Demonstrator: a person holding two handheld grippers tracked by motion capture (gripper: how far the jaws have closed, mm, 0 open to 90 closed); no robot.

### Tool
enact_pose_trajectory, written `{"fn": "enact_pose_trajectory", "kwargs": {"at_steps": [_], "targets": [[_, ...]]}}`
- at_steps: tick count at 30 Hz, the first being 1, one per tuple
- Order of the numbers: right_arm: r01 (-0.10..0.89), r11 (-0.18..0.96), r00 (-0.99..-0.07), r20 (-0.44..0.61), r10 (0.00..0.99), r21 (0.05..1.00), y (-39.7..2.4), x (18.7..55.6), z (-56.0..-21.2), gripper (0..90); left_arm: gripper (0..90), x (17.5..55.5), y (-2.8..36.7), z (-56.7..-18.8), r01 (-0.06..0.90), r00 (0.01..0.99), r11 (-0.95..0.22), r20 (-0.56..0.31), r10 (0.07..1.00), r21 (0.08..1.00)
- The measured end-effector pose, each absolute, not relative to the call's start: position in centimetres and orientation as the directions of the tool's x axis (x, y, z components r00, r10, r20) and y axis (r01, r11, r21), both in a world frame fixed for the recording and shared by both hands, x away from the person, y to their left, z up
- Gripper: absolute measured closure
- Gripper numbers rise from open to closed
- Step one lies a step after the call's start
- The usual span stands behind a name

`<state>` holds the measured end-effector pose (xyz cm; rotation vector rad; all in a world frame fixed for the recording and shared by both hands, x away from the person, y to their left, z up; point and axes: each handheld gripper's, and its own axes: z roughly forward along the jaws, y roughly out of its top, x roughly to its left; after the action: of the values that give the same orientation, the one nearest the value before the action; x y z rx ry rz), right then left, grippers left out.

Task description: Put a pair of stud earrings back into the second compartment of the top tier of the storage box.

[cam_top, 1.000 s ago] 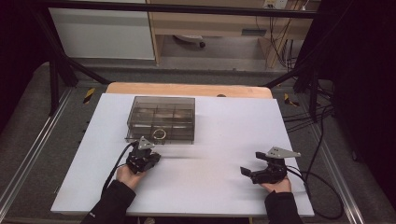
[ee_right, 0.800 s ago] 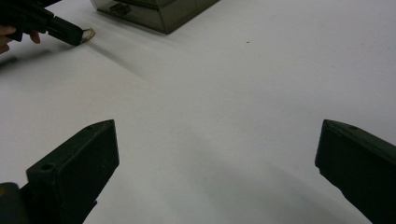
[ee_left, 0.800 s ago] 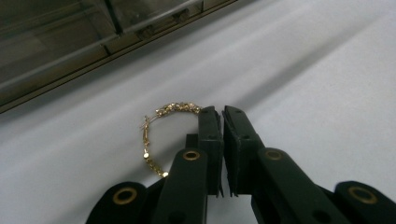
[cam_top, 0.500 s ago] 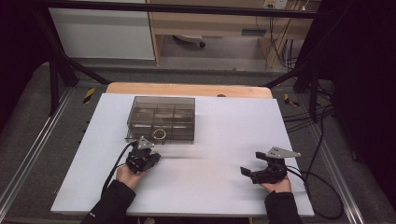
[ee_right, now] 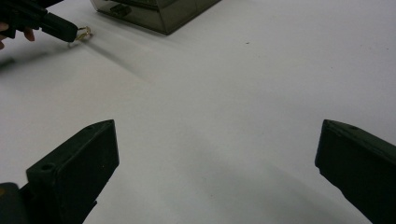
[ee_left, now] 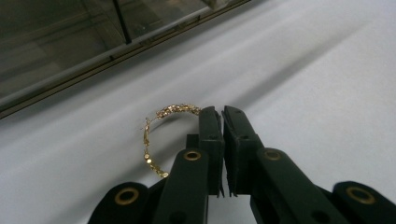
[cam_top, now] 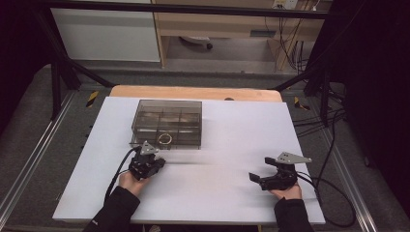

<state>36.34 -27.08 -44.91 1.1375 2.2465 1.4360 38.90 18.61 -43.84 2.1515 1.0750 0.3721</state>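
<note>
**Desk:** Pictured what, near the worktop's left edge?

**Photographer:** Left gripper, pinched nearly flat on a thin glittered gold hoop. Caught by one side of its rim, with the rest of the loop jutting out to the left of the jaws in the left gripper view. Seen just in front of the near wall of the box, which stood toward the far edge, left of the middle.

**Desk:** Lifted or lying?

**Photographer:** Could not be told. Low at any rate, close to the white surface and not touching the box.

**Desk:** And the right gripper?

**Photographer:** Spread wide, holding nothing, down by the front edge toward the right corner. Well apart from hoop and box.

**Desk:** Judged the step how?

**Photographer:** Looked like a carry into the box. Called for a firm, even pinch, since so thin a rim seemed likely to swivel or slip between the pads. Called too for a straight rise above the wall before any move across, then a release low inside one compartment. No call for the right gripper, unless to steady the box.
</note>
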Motion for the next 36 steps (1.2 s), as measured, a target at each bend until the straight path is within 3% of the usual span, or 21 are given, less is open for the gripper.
{"fn": "enact_pose_trajectory", "kwargs": {"at_steps": [36], "targets": [[0.483,0.213,-0.668,0.199,0.717,0.849,-27.0,36.3,-44.9,0.4,85.5,36.8,19.5,-42.6,0.555,0.645,-0.414,-0.058,0.762,0.722]]}}
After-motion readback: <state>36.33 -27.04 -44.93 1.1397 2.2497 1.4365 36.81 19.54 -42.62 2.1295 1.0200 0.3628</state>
